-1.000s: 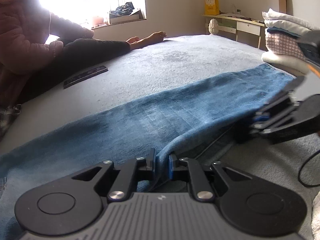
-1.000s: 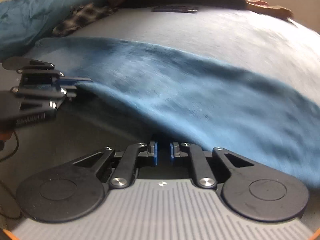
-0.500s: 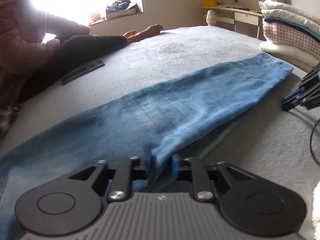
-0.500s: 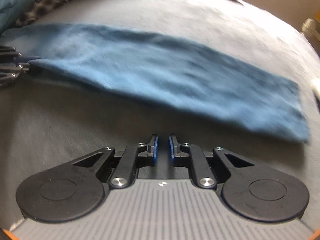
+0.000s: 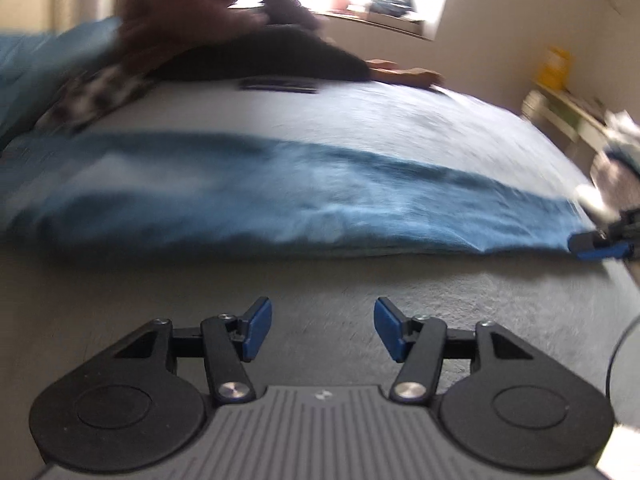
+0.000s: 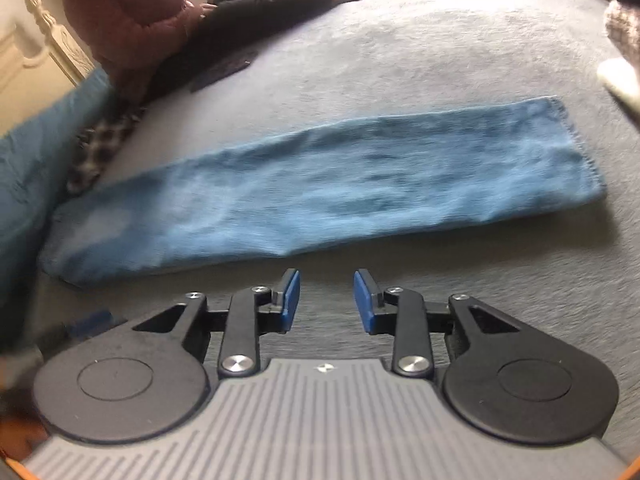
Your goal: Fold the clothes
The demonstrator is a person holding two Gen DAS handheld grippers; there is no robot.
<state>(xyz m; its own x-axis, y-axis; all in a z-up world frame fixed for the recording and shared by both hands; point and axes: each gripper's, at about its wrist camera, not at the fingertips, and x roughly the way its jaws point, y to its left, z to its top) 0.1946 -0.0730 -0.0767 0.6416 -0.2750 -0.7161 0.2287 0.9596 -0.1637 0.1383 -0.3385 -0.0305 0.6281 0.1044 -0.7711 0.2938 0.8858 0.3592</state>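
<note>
At the bottom of each view, the left gripper (image 5: 323, 328) and right gripper (image 6: 327, 300) hold their jaws wide apart, empty. Just beyond, mid-frame, the folded blue towel (image 6: 320, 196) lies flat across the grey bed (image 6: 420, 52).

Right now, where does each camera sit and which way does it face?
Left wrist: on the left gripper, low over the bed, facing the blue towel; own open fingers show.
Right wrist: on the right gripper, higher, looking down on the towel; own open fingers show.
Shared: towel, bed, seated person.
</note>
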